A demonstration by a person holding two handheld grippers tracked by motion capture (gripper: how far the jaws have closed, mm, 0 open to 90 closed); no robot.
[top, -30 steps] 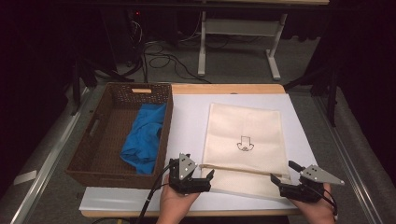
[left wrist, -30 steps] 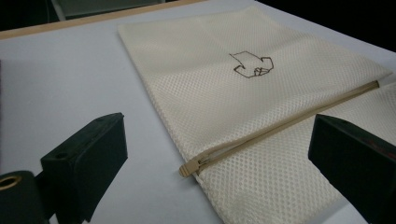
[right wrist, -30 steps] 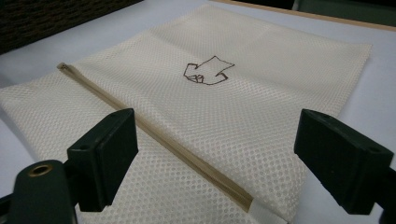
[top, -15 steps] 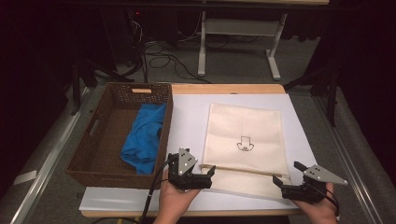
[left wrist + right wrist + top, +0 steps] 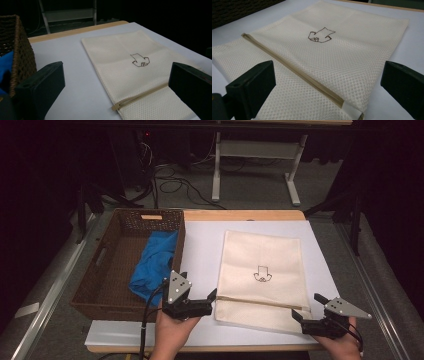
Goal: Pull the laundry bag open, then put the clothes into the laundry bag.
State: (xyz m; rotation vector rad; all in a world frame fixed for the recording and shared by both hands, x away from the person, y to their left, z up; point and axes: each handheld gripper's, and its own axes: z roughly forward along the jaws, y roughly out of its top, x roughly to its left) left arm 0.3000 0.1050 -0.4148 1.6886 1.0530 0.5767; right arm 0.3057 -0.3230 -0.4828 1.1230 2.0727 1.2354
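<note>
both grippers, left gripper (image 5: 212, 296) and right gripper (image 5: 298, 312), have backed off the mesh bag (image 5: 262, 272), jaws wide and empty; it lies flat beside the basket (image 5: 125, 220), zipper (image 5: 294, 70) seemingly shut.

Cream mesh bag (image 5: 262, 277) lying flat on the worktop (image 5: 205, 250), between the left tool (image 5: 212, 296) and right tool (image 5: 306, 309). Small dark drawing (image 5: 262, 274) at its centre. Tan zipper (image 5: 294, 71) closed, running across the end nearest both tools.
</note>
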